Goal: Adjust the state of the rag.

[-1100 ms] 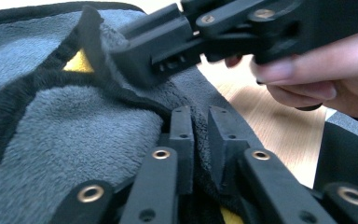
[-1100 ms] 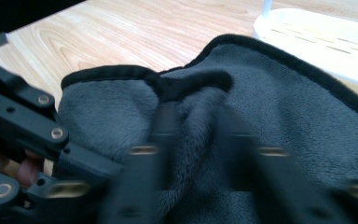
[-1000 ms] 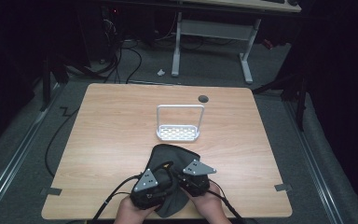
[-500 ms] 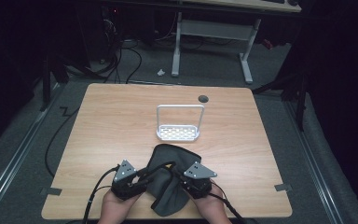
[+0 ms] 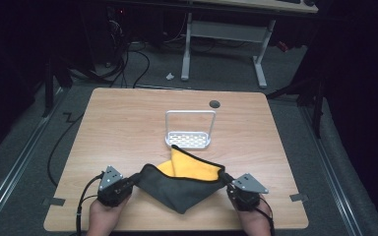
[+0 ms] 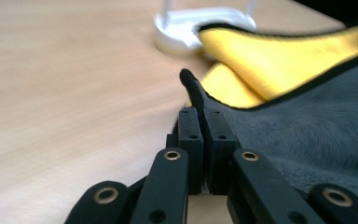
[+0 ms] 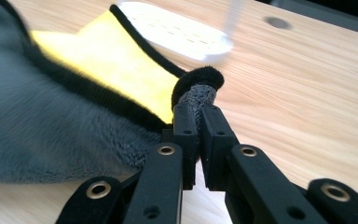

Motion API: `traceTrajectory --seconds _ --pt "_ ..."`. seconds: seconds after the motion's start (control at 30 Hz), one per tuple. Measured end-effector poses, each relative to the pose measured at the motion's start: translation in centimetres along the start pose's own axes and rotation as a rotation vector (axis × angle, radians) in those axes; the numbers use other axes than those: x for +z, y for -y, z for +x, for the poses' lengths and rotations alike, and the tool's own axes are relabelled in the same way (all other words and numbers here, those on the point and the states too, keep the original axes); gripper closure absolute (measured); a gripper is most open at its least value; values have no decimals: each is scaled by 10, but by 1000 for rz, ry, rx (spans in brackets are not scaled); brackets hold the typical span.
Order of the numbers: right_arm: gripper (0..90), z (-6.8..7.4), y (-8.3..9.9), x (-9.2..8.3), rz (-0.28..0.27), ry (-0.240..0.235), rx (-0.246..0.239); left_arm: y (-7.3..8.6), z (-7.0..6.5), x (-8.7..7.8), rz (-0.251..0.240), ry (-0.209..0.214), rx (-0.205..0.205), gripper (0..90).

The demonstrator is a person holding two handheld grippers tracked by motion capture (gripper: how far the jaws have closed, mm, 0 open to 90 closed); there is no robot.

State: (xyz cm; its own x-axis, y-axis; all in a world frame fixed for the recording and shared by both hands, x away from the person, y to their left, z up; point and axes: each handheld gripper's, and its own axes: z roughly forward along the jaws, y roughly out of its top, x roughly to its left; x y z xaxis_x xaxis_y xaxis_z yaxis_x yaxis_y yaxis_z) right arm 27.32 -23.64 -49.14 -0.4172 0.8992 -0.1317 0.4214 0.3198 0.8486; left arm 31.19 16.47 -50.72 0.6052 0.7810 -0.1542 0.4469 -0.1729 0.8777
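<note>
A cloth (image 5: 182, 189), grey on one side, yellow on the other and edged in black, hangs spread between my two grippers near the table's front edge. My left gripper (image 5: 137, 179) has just been closing its jaws and is shut on the cloth's left corner. In the left gripper view the left gripper (image 6: 203, 121) pinches the black-edged tip, with the grey cloth (image 6: 307, 140) to its right. My right gripper (image 5: 225, 178) is shut on the right corner. In the right gripper view the right gripper (image 7: 199, 116) clamps a rolled corner of the cloth (image 7: 51, 126).
A white perforated rack (image 5: 189, 133) with an upright wire handle stands mid-table just behind the cloth, seen as the rack (image 6: 200, 23) and the rack (image 7: 177, 30). A round hole (image 5: 214, 103) sits near the table's far edge. Desk legs and cables lie beyond.
The two hands have moved apart, left going left and right going right. The bunched cloth is now stretched out between them, with its yellow side showing.
</note>
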Motion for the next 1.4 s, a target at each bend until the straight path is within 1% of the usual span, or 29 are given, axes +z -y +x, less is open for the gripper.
traceTrajectory --seconds 0.07,0.13,0.2,0.23,0.27,0.3,0.33,0.37,0.4,0.47,0.5,0.57,0.63,0.7,0.73,0.77,0.8,0.87,0.9,0.97,1.0,1.07,1.1,1.17,1.23,1.27,1.3,1.33,1.4 --pt "865 -12 7 -8 2 31 25 -3 3 -4 -25 10 -18 873" --pt "864 -19 12 -14 13 49 39 0 -1 -3 -10 34 -16 872" --pt "862 -24 21 -21 39 68 53 8 -10 -2 37 76 6 871" --pt "859 -26 29 -26 71 82 61 11 -13 -2 52 94 8 869" --pt "859 -26 29 -26 71 82 61 16 -18 -2 76 123 7 869" --pt "855 -27 33 -29 91 90 59 20 -23 0 111 154 10 866" --pt "846 -28 38 -31 111 97 59 24 -29 1 143 164 28 860" --pt "818 -30 43 -34 131 104 68 25 -32 1 149 167 42 848" --pt "771 -32 47 -36 145 105 89 24 -34 1 140 166 40 811" --pt "713 -36 49 -40 142 110 106 19 -30 -1 99 165 7 703" --pt "698 -37 49 -42 135 114 108 16 -26 -3 69 164 -17 684" --pt "655 -38 44 -46 100 128 108 12 -13 -8 25 138 -42 638" --pt "643 -36 40 -48 81 127 95 8 1 -9 4 89 -63 645" --pt "638 -32 35 -46 69 109 76 4 14 -3 23 58 -73 699" --pt "634 -32 35 -46 69 109 76 2 20 4 41 54 -76 699" --pt "633 -30 32 -43 67 103 66 1 21 9 57 56 -71 718" --pt "632 -29 30 -42 63 97 69 0 18 19 93 43 -39 725" --pt "634 -25 23 -36 52 75 65 1 10 33 140 54 -7 725" --pt "638 -18 18 -30 49 56 51 2 5 37 156 64 0 713" --pt "639 -16 16 -27 49 48 45 5 -5 42 160 91 14 704" --pt "646 -10 15 -18 68 31 22 5 -10 43 169 102 27 677" --pt "649 -8 16 -16 75 28 16 7 -19 43 179 123 44 660" --pt "650 -6 21 -12 102 14 9 7 -24 43 188 132 61 599" --pt "650 -5 24 -12 112 11 2 8 -32 41 193 166 85 584" --pt "650 -5 33 -14 145 2 15 9 -40 44 220 167 112 524" --pt "650 -5 33 -14 145 2 15 10 -42 47 237 160 128 524" --pt "650 -6 35 -15 157 -4 21 11 -45 49 234 144 136 511" --pt "649 -7 40 -16 182 -5 27 10 -45 51 243 128 133 475" --pt "648 -8 42 -16 187 -11 27 9 -43 54 241 120 113 471"
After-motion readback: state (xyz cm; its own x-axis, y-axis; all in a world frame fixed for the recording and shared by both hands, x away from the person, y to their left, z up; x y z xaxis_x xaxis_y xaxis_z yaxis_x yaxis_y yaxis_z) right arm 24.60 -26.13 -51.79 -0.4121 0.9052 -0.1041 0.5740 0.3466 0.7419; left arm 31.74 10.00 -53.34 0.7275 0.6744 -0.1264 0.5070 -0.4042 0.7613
